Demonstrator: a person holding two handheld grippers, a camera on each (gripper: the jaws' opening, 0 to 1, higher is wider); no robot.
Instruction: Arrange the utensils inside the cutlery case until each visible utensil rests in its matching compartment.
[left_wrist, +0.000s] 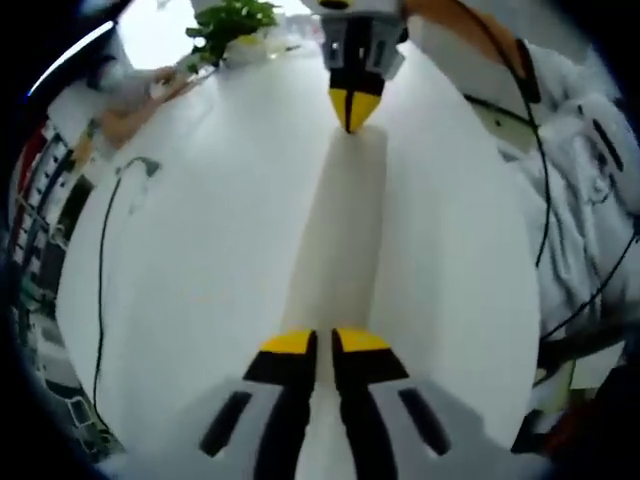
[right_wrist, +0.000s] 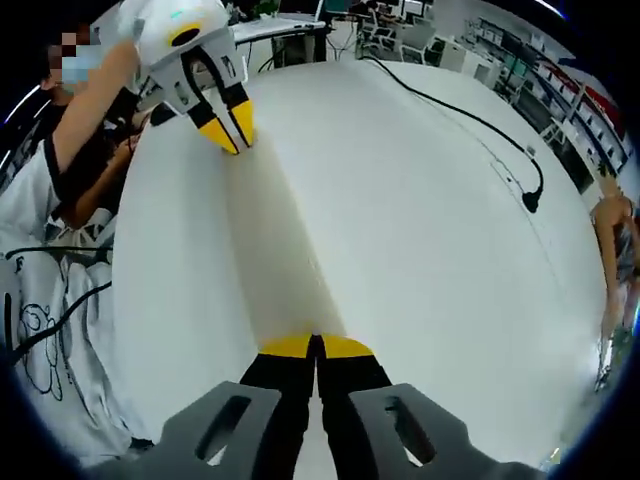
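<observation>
no text, labels or numbers readable

A long, pale cream strip (left_wrist: 345, 230) lies stretched straight and flat, its details washed out.

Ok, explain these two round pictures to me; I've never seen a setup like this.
There is no robot here. A person holds a two-jaw hand tool, called a gripper, in each hand. Each gripper carries a fisheye camera looking along its own black, yellow-tipped jaws. One picture comes from the left gripper, the other from the right gripper, and each also sees the other gripper across a white table. A long pale strip lies between them; both grippers seem closed on its ends. What it is, I cannot tell. A black cable also lies on the table.
</observation>
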